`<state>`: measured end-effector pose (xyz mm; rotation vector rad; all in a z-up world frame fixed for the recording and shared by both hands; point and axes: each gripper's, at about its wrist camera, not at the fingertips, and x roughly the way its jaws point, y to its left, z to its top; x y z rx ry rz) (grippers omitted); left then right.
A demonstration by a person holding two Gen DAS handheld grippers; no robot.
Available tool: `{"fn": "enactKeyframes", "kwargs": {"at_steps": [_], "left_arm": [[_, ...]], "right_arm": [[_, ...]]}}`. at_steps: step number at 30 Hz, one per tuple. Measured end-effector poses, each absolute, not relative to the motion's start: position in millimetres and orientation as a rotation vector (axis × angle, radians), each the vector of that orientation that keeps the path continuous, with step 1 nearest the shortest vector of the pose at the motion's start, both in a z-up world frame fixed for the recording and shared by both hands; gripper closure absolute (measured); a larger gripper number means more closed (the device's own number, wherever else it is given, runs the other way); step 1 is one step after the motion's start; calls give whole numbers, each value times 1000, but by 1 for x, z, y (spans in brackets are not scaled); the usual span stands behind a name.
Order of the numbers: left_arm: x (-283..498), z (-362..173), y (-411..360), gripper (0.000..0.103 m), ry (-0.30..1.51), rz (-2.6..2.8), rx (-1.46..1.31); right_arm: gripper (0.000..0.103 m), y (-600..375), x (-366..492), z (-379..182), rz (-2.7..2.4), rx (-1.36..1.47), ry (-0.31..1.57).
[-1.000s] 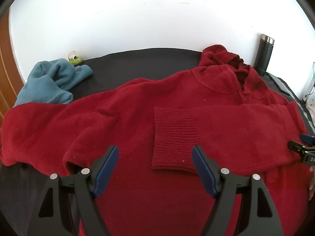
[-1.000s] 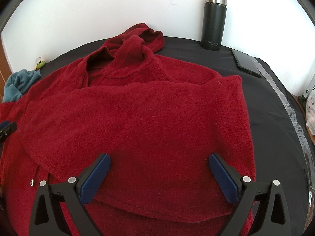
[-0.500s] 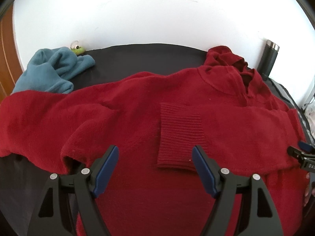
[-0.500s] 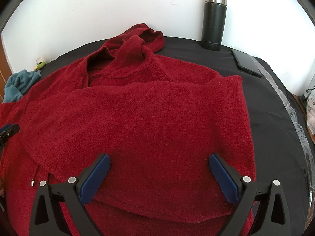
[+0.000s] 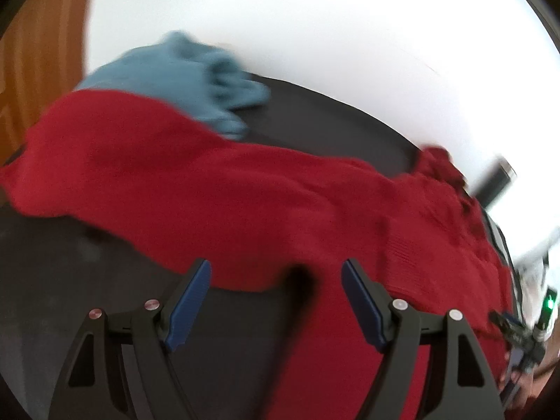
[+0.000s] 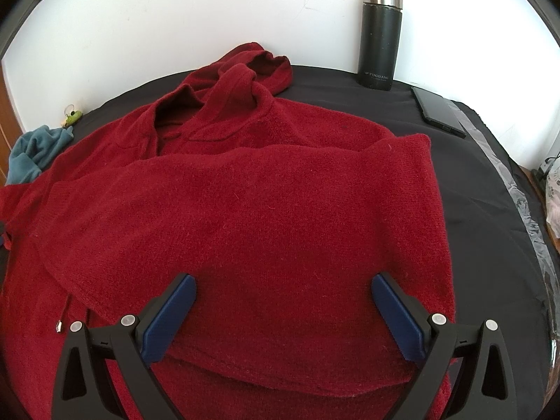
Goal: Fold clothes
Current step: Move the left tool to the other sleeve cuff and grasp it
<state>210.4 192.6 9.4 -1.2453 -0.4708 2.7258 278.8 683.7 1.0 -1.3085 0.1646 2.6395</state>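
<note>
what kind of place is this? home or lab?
Most likely a home room, not a lab: a red hoodie spread on a black-covered table against a plain white wall, with a flask, a phone and a blue garment lying about.

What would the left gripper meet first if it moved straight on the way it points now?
Probably the red hoodie: the left gripper, jaws open, points at the near edge of its outstretched sleeve over the black table cover. The picture is blurred, so depth is uncertain.
</note>
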Motion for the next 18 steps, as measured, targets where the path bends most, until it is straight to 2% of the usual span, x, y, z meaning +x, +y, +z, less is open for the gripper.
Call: {"fn": "enactKeyframes", "kwargs": {"at_steps": [18], "left_arm": [[216,-2,-36,23,-1239,2843,-1203]], "right_arm": [[1,683,277,0,2634,-1309,158]]}}
